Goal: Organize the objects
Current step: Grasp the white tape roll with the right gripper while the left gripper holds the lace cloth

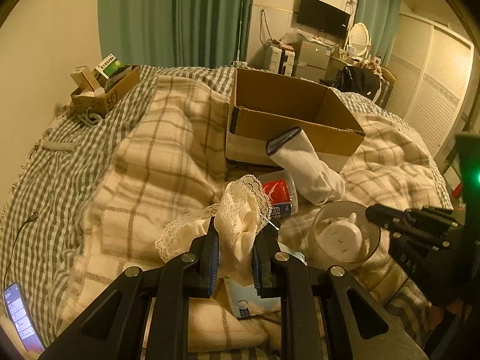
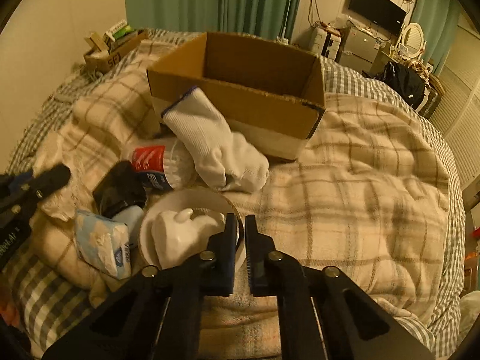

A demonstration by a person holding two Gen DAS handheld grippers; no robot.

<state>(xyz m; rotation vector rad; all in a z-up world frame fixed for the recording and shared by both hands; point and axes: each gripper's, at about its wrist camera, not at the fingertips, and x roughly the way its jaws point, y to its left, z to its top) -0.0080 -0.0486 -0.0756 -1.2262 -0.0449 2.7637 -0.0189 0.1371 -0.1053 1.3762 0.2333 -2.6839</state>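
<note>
The jaws of the left gripper [image 1: 235,240] are pressed against a bunched cream lace cloth [image 1: 240,210], which is pinched between the blue pads and lifted above the bedding. The jaws of the right gripper [image 2: 241,234] are drawn nearly together on the rim of a clear bowl [image 2: 150,234], one finger inside the wall and one outside; a white ceramic piece [image 2: 177,237] is seen lying in the bowl.

Just beside the bowl, a pale blue tissue pack [image 2: 102,246] is laid on the blanket, with a black item [image 2: 120,189] behind it. A clear plastic tub with a red label [image 2: 156,162] is tipped on its side further back, and a white sock with a dark cuff [image 2: 216,147] is propped against the front wall of an open cardboard box [image 2: 240,105]. The inside of the box cannot be fully seen.

All of this is borne by a bed covered with a cream plaid blanket [image 2: 360,195], itself spread over a grey gingham sheet [image 1: 54,165]. A smaller cardboard box [image 1: 102,90] stuffed with packets is set near the far left edge of the bed, and a lit phone [image 1: 18,321] is lying at the near left edge.

The room is closed off by green curtains [image 1: 177,15] behind the bed. A dark television [image 1: 324,15] is mounted on the far wall above cluttered furniture, an oval mirror [image 1: 358,36] is stood beside it, and pale louvred doors [image 1: 429,69] are ranged along the right.
</note>
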